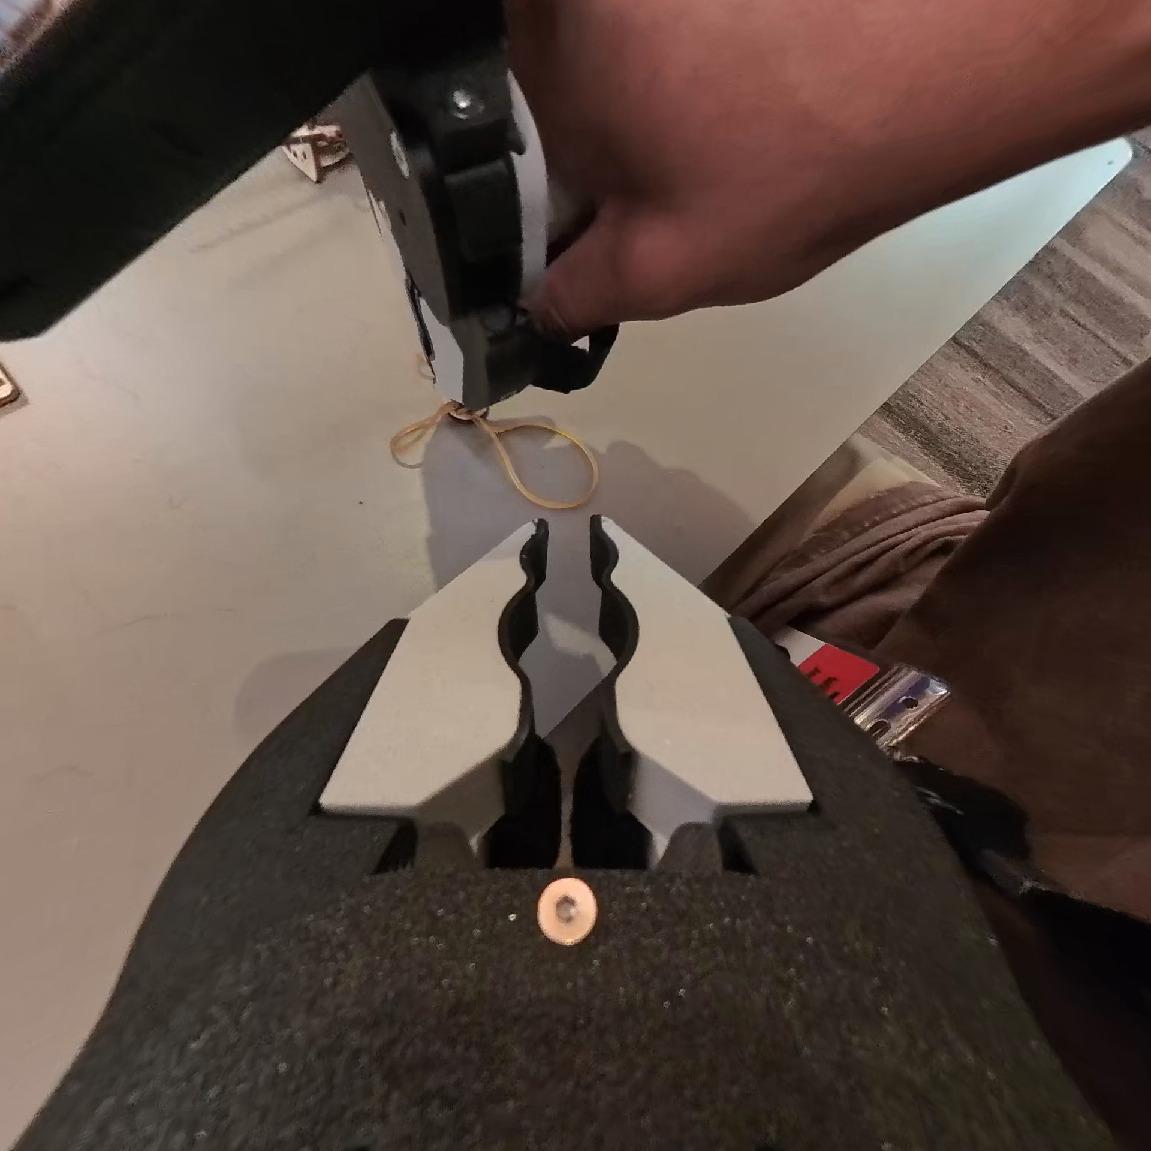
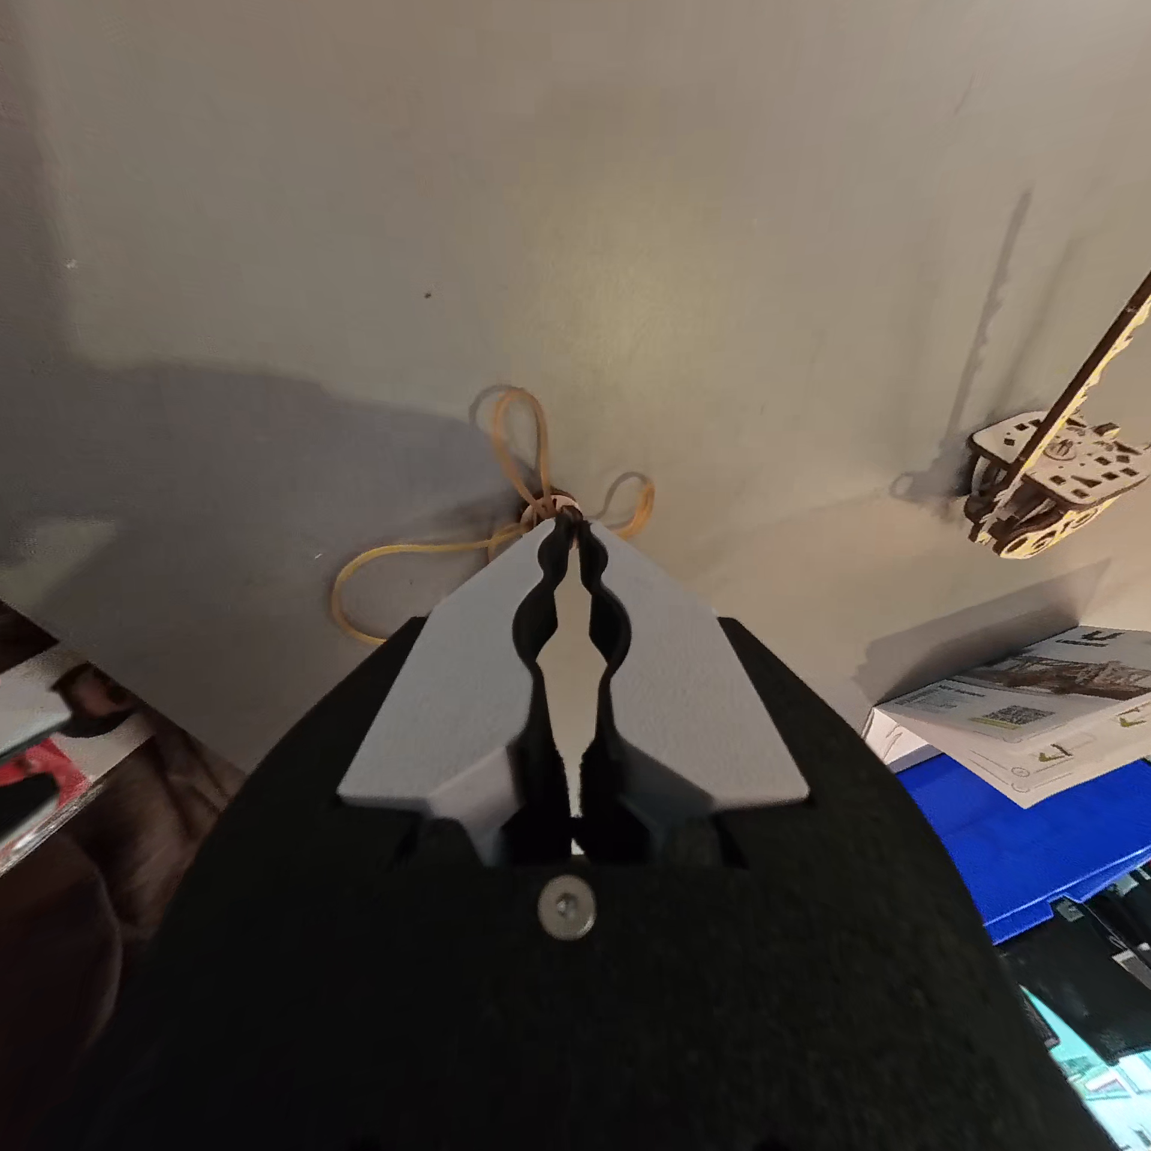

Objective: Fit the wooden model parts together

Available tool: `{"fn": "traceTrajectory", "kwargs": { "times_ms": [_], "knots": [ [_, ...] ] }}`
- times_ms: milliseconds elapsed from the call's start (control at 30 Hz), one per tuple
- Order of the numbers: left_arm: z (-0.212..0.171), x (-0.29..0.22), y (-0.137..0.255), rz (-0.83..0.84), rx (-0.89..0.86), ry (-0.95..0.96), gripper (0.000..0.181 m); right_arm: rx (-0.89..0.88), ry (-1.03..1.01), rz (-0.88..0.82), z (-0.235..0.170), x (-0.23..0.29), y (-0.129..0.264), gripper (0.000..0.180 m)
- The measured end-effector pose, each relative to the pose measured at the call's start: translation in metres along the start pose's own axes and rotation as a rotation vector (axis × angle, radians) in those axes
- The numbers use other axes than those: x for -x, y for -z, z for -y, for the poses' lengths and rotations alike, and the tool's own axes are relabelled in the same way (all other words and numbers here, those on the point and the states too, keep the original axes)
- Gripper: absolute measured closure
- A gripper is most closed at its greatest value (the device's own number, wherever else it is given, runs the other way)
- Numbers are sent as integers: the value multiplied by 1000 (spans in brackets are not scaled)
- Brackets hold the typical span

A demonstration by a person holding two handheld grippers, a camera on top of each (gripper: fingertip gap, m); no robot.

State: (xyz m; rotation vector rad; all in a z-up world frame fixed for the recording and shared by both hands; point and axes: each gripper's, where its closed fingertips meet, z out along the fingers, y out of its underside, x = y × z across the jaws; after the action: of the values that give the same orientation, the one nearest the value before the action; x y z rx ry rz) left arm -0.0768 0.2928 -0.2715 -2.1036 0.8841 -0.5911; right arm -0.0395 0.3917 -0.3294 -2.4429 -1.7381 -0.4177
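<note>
Nearest in the left wrist view, the left gripper (image 1: pixel 568 520) hangs low over the pale desk (image 1: pixel 187 560) with its jaws narrowly parted and nothing between them, its tips just short of the rubber bands (image 1: pixel 548 464).

Beyond it, the right gripper (image 2: pixel 570 522) comes down steeply, carried by the person's hand (image 1: pixel 716 187). Its jaws are pinched almost together at the tips, right on a small wooden ring (image 2: pixel 548 501) where the bands are gathered. The ring looks caught in the tips, but it lies on the desk, so whether it is truly gripped or only pressed is hard to tell.

Farther off, the partly built wooden model (image 2: pixel 1052 492) stands well apart to the right in the right wrist view, with a long toothed strip (image 2: pixel 1096 374) rising from it. A printed instruction sheet (image 2: pixel 1027 716) lies on a blue box (image 2: pixel 1009 853) at the desk's edge.

The step in hand seems to be picking up the small banded part. Next, the right gripper likely needs a firm hold on the ring before lifting, with the loose loops kept from snagging, then a carry across to the model; the left could steady the bands.
</note>
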Motion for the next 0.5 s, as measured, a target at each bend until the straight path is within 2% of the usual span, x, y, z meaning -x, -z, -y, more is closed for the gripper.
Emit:
{"fn": "traceTrajectory", "kwargs": {
  "times_ms": [33, 500],
  "knots": [
    [0, 0, 1, 0, -1, -2, 169, 2, -2, -1, 0, 0, 0, 177],
    [-3, -5, -3, -20, 17, -4, 169, -6, -83, 158, 1, 1, -1, 177]
  ]
}}
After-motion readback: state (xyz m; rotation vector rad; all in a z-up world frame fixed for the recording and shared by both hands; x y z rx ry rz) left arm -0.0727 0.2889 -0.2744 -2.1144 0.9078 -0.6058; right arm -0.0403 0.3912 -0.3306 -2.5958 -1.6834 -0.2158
